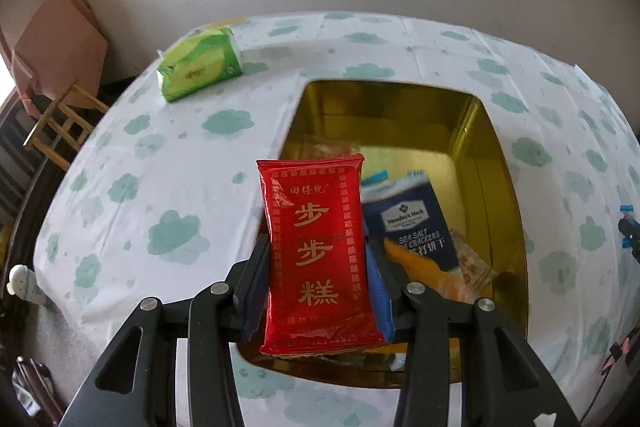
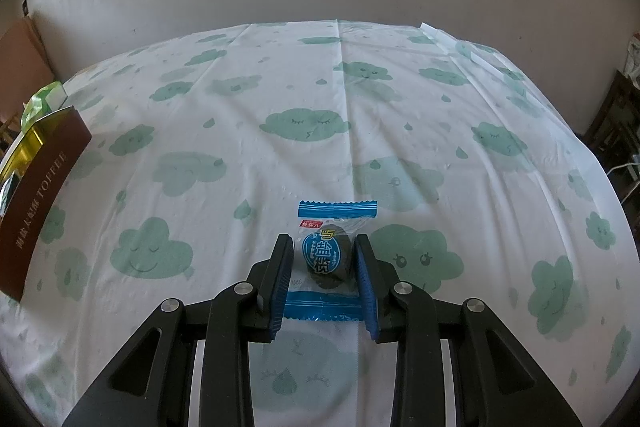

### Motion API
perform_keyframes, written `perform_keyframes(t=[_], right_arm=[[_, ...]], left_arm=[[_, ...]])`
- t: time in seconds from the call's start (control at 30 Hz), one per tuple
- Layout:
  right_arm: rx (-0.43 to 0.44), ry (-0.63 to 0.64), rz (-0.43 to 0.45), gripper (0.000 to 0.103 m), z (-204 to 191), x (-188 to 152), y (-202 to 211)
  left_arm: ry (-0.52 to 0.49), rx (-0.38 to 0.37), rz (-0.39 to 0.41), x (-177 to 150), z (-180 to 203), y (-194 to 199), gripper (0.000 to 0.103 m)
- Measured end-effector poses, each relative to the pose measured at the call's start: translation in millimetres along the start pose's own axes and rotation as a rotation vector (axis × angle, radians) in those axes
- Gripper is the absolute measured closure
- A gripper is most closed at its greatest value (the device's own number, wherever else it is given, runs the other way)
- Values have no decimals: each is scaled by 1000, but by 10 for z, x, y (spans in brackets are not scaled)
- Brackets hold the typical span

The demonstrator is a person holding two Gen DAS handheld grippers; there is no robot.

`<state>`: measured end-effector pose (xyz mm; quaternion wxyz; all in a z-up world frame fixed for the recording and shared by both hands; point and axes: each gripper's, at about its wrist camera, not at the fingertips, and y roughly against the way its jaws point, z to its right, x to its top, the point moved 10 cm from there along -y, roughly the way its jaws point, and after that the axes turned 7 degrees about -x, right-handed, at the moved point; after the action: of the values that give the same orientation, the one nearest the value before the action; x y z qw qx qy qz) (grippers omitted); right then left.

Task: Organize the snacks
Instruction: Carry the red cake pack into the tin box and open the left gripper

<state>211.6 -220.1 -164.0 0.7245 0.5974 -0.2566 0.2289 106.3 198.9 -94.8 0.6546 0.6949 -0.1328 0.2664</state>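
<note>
Left wrist view: white tablecloth with green cloud print (image 1: 168, 163) carries a gold-lined rectangular tin box (image 1: 492, 147), brown outside and lettered TOFFEE. It already holds a navy sea salt cracker pack (image 1: 416, 223) and a few smaller wrappers. Left gripper (image 1: 320, 263) is clenched on a red foil snack packet with gold characters (image 1: 316, 247), held over the box's near left edge, not yet dropped. Right gripper (image 2: 324, 263) straddles a small clear blue-trimmed wrapped dark snack (image 2: 328, 255) on the cloth; jaws released, not yet squeezing. Both still need boxing. Green tissue pack (image 1: 200, 67) sits apart.
</note>
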Motion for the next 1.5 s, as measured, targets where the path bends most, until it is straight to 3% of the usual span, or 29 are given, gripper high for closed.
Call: perform_keyframes(t=[0.77,1.13,1.2,1.3,1.5], right_arm=[[-34,4,-3,70,-89,12,-14],[-49,5,-5,69,-119,16,-21],[-52,6,-5,69,43,0,-20],[-56,6,-5,69,-62,12,-23],[-65,7,-6,69,-91,16,-28]], left_arm=[[-47,11,-14,-58,85,-197,62],[-69,33,-2,-36,69,-121,54],[-70,37,6,-25,61,-89,48],[-79,59,28,0,43,-31,39],[-86,70,61,29,30,107,34]])
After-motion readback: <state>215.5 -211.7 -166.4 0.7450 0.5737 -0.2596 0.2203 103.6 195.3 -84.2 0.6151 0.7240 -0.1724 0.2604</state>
